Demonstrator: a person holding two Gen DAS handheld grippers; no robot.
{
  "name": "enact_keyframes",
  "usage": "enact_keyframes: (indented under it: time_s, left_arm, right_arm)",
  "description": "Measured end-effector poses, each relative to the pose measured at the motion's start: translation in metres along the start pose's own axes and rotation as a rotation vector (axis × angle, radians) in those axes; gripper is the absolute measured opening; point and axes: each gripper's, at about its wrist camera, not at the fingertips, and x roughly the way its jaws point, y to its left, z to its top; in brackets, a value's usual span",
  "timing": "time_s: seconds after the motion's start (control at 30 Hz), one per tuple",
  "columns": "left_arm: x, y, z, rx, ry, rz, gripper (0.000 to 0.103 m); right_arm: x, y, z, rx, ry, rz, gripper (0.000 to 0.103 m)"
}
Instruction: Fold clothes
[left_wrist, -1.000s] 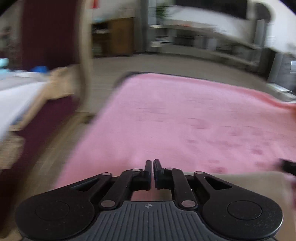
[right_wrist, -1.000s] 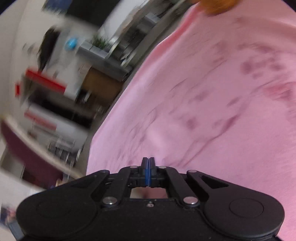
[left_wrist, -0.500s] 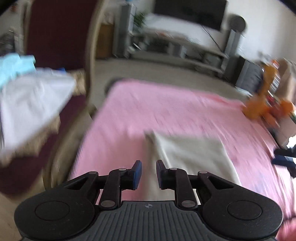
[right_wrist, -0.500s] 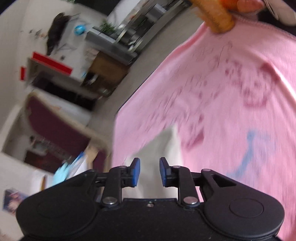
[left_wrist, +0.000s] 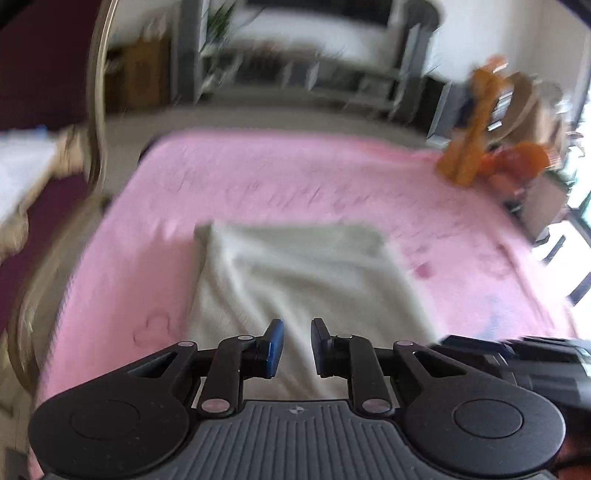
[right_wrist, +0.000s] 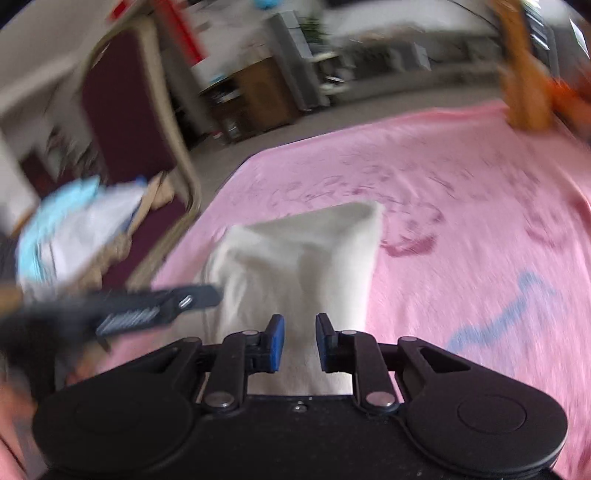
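A cream folded garment (left_wrist: 295, 273) lies flat on a pink blanket (left_wrist: 332, 184); it also shows in the right wrist view (right_wrist: 306, 258). My left gripper (left_wrist: 297, 345) is open and empty, above the garment's near edge. My right gripper (right_wrist: 298, 341) is open and empty, also above the near part of the garment. The right gripper's body (left_wrist: 517, 354) shows at the right of the left wrist view; the left gripper's body (right_wrist: 147, 306) shows at the left of the right wrist view. Both views are blurred.
A maroon chair (right_wrist: 125, 110) with a pile of white and light blue clothes (right_wrist: 74, 229) stands left of the blanket. An orange toy (left_wrist: 480, 147) sits at the blanket's far right corner. Shelving and a TV unit (left_wrist: 314, 74) stand beyond.
Both grippers were shut a second ago and have opened, letting go of the cream garment. Both pulled back and up, so the folded garment now lies in full view.
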Motion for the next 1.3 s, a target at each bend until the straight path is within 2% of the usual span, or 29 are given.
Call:
enact_keyframes:
  time_s: [0.1,0.23,0.33,0.4,0.43,0.57,0.63,0.7,0.8,0.9,0.93,1.07,1.13,1.3]
  left_arm:
    - [0.013,0.008,-0.003,-0.041,0.046,0.03,0.019]
    - [-0.002,-0.003,-0.02,0.044,0.075,0.095,0.02]
    - [-0.016,-0.008,-0.042,0.13,0.124,0.146,0.021]
    - [-0.025,-0.01,-0.054,0.168,0.15,0.172,0.021]
    - [-0.03,-0.007,-0.056,0.147,0.148,0.169,0.021]
    - [-0.052,0.006,-0.065,0.065,0.14,0.157,0.019]
    - [-0.063,0.012,-0.068,0.023,0.128,0.143,0.018]
    - [-0.071,0.009,-0.066,0.005,0.078,0.101,0.018]
    - [-0.07,-0.003,-0.064,0.02,0.031,0.045,0.018]
    - [-0.061,-0.02,-0.065,0.059,0.024,0.009,0.018]
    - [-0.057,-0.024,-0.066,0.076,0.042,0.007,0.018]
    - [-0.038,-0.029,-0.074,0.142,0.143,0.027,0.021]
    - [-0.039,-0.028,-0.074,0.135,0.15,0.026,0.022]
    - [-0.047,-0.021,-0.075,0.112,0.155,0.051,0.025]
  right_arm:
    - [0.009,0.003,-0.009,-0.103,0.012,-0.05,0.015]
    - [0.003,0.006,-0.011,-0.144,0.024,-0.052,0.015]
    - [-0.012,0.006,-0.016,-0.146,0.078,-0.057,0.015]
    - [-0.018,0.007,-0.026,-0.165,0.17,-0.12,0.016]
    - [-0.02,0.005,-0.032,-0.16,0.222,-0.15,0.017]
    - [-0.046,-0.004,-0.035,-0.074,0.192,-0.167,0.018]
    - [-0.056,-0.011,-0.034,-0.027,0.157,-0.143,0.018]
    - [-0.062,-0.013,-0.03,0.014,0.113,-0.1,0.018]
    - [-0.062,-0.008,-0.026,0.033,0.064,0.029,0.018]
    - [-0.047,0.005,-0.029,0.027,0.083,0.14,0.018]
    - [-0.042,0.009,-0.03,0.01,0.096,0.151,0.018]
    - [-0.017,0.021,-0.04,-0.077,0.179,0.102,0.017]
    - [-0.015,0.022,-0.043,-0.105,0.194,0.088,0.017]
    - [-0.027,0.02,-0.045,-0.082,0.209,0.081,0.017]
